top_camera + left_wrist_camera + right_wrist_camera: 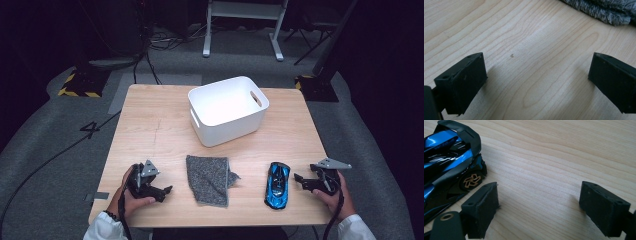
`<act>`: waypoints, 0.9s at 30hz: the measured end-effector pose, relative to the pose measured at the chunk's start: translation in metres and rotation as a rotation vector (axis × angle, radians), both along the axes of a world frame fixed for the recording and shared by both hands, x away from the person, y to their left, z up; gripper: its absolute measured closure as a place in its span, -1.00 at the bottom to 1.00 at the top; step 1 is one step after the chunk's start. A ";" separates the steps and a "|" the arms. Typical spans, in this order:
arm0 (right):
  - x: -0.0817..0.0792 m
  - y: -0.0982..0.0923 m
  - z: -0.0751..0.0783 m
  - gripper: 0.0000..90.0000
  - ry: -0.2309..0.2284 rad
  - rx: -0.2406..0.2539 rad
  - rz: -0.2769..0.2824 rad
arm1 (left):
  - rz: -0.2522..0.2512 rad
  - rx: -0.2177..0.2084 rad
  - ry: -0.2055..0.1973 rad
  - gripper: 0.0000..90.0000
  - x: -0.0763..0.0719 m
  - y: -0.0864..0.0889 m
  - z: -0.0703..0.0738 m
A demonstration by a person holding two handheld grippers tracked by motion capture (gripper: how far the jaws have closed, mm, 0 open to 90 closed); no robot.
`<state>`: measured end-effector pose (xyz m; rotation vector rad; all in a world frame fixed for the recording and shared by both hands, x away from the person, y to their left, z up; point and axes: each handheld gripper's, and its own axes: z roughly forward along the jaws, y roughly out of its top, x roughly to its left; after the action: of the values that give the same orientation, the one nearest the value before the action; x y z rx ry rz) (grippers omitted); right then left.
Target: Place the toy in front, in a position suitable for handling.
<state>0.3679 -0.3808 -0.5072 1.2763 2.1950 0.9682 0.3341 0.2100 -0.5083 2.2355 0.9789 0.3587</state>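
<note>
A blue and black toy car (277,184) lies on the wooden table (160,125) at the front right. Its rear wheel and spoiler show in the right gripper view, toy car (447,165), just left of the jaws. My right gripper (301,181) sits open a little right of the car, nothing between its jaws, also right gripper (539,205). A grey cloth (210,179) lies folded at the front middle, its edge at the top right as cloth (604,10). Left of it my left gripper (162,192) rests open over bare wood, left gripper (536,75).
A white plastic bin (227,110) with handle slots stands at the back middle of the table. A person's hands hold both grippers near the front edge. Cables and stand legs lie on the grey floor beyond the table.
</note>
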 end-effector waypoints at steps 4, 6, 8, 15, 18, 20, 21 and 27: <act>0.000 0.000 0.000 -0.64 0.000 0.000 0.000 | 0.004 -0.002 -0.001 -0.96 0.001 -0.001 0.000; 0.000 0.000 0.000 -0.64 0.000 0.000 0.000 | 0.004 -0.002 -0.002 -0.96 0.001 -0.001 0.000; 0.000 0.000 0.000 -0.65 0.000 0.000 0.000 | 0.003 -0.002 -0.001 -0.96 0.001 -0.001 0.000; 0.000 0.000 0.000 -0.65 0.000 0.000 -0.002 | 0.001 -0.003 0.000 -0.96 0.002 -0.002 0.000; -0.001 0.000 0.000 -0.66 0.001 -0.001 -0.001 | 0.003 -0.002 0.000 -0.96 0.002 -0.003 0.000; -0.001 0.000 0.000 -0.66 -0.002 -0.003 0.003 | 0.002 0.003 -0.002 -0.95 0.002 -0.003 0.000; -0.003 0.000 0.001 -0.65 0.002 -0.008 0.025 | 0.000 0.005 -0.009 -0.95 0.002 -0.003 0.000; -0.007 0.007 0.002 -0.65 0.001 -0.030 0.104 | -0.021 0.002 -0.005 -0.95 0.000 -0.011 0.000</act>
<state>0.3605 -0.3734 -0.5051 1.1602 2.2873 0.9700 0.3339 0.1995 -0.5082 2.2434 0.9524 0.3560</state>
